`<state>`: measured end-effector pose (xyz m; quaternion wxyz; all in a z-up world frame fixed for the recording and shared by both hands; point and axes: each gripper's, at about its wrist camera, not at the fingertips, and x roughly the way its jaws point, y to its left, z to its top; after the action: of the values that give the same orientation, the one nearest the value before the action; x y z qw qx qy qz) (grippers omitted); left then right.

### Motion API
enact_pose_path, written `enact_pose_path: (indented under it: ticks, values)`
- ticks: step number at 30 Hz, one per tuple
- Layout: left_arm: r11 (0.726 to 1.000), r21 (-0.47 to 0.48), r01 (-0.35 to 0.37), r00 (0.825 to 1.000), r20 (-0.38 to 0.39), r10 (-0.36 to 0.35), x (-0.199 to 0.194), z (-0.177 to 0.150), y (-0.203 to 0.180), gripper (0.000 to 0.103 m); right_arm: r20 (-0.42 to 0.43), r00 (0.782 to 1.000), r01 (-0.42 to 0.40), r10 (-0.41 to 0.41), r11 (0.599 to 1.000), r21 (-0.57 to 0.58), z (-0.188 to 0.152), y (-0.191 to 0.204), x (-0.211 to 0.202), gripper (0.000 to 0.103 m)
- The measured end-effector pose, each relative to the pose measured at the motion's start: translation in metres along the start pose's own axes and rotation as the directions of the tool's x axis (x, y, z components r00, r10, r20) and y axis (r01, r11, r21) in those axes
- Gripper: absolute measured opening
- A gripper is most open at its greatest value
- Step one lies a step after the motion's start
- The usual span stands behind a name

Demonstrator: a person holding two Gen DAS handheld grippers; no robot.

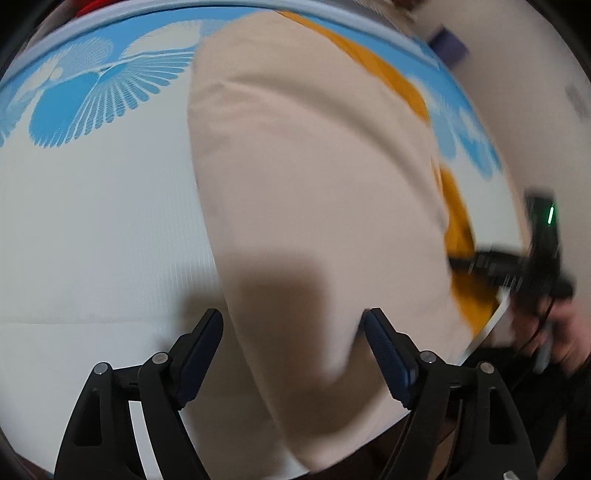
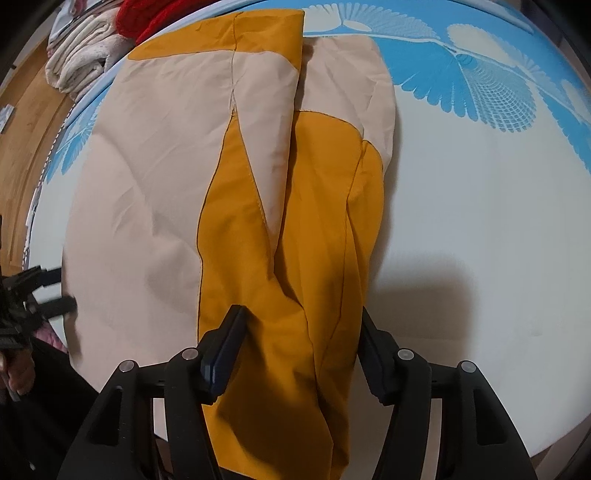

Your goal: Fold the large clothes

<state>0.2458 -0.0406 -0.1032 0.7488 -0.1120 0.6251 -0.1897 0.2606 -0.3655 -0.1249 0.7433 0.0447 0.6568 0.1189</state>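
Both jaws stand open: your left gripper [image 1: 293, 321] straddles the beige side of the garment [image 2: 155, 192], your right gripper [image 2: 301, 321] the orange side; its length runs straight ahead of you on the table [image 2: 480, 221]

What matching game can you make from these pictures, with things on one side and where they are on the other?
Things:
1. beige and mustard-yellow cloth garment
2. red knitted fabric bundle
3. white folded towels
4. blue fan pattern on the white table cover

Places:
A. far right part of the cover
B. spread out in the middle
C. far left, beyond the table edge, beside the red bundle
D. top edge, next to the towels

Pairs: 1-B, 2-D, 3-C, 4-A
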Motion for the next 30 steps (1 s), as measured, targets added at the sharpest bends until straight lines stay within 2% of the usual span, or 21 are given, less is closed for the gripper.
enact_pose_path:
  ticks: [4, 7, 11, 13, 14, 15, 17, 18, 20, 22, 25, 27, 30]
  values:
    - [0.986, -0.148, 0.08, 0.997, -0.001, -0.081, 0.014, 0.026, 0.028, 0.076, -0.01, 1.0, -0.014, 0.014, 1.0, 0.011, 0.009, -0.002, 0.008, 0.06]
    - [0.963, -0.231, 0.138, 0.988, -0.03, -0.149, 0.033, 0.045, 0.044, 0.082, -0.015, 1.0, -0.027, 0.027, 0.999, 0.025, 0.01, -0.005, 0.013, 0.06]
    - [0.924, -0.317, 0.214, 0.974, -0.007, -0.228, 0.052, 0.065, 0.059, 0.083, -0.015, 1.0, -0.025, 0.025, 0.999, 0.034, 0.012, -0.004, 0.019, 0.06]
    - [0.905, -0.347, 0.244, 0.968, 0.036, -0.247, 0.057, 0.072, 0.065, 0.082, -0.014, 0.999, -0.028, 0.028, 0.999, 0.031, 0.014, -0.001, 0.022, 0.052]
    - [0.903, -0.349, 0.249, 0.967, 0.049, -0.248, 0.057, 0.074, 0.066, 0.079, -0.012, 0.999, -0.041, 0.041, 0.999, 0.037, 0.015, 0.001, 0.023, 0.045]
    - [0.908, -0.336, 0.25, 0.968, 0.061, -0.244, 0.057, 0.078, 0.065, 0.076, -0.008, 0.999, -0.053, 0.053, 0.998, 0.047, 0.016, 0.003, 0.025, 0.039]
    - [0.925, -0.295, 0.24, 0.971, 0.088, -0.224, 0.051, 0.084, 0.061, 0.061, -0.006, 0.998, -0.059, 0.06, 0.997, 0.057, 0.02, 0.006, 0.027, 0.031]
    - [0.933, -0.275, 0.234, 0.971, 0.117, -0.21, 0.044, 0.088, 0.059, 0.057, -0.001, 0.998, -0.064, 0.064, 0.996, 0.057, 0.023, 0.008, 0.028, 0.027]
    - [0.934, -0.259, 0.246, 0.964, 0.166, -0.208, 0.027, 0.094, 0.062, 0.049, 0.025, 0.997, -0.072, 0.071, 0.996, 0.054, 0.028, 0.016, 0.026, 0.02]
    - [0.928, -0.266, 0.262, 0.955, 0.206, -0.211, 0.01, 0.1, 0.069, 0.046, 0.063, 0.995, -0.076, 0.073, 0.996, 0.054, 0.033, 0.026, 0.022, 0.018]
    - [0.936, -0.268, 0.228, 0.951, 0.266, -0.155, -0.021, 0.107, 0.085, 0.046, 0.131, 0.989, -0.079, 0.073, 0.996, 0.037, 0.048, 0.047, 0.016, 0.015]
    - [0.943, -0.288, 0.167, 0.953, 0.293, -0.08, -0.036, 0.11, 0.103, 0.046, 0.197, 0.976, -0.096, 0.09, 0.995, 0.018, 0.06, 0.068, 0.009, 0.014]
    - [0.936, -0.346, 0.069, 0.962, 0.272, 0.03, -0.046, 0.099, 0.132, 0.05, 0.227, 0.967, -0.112, 0.113, 0.994, -0.02, 0.069, 0.094, 0.011, 0.014]
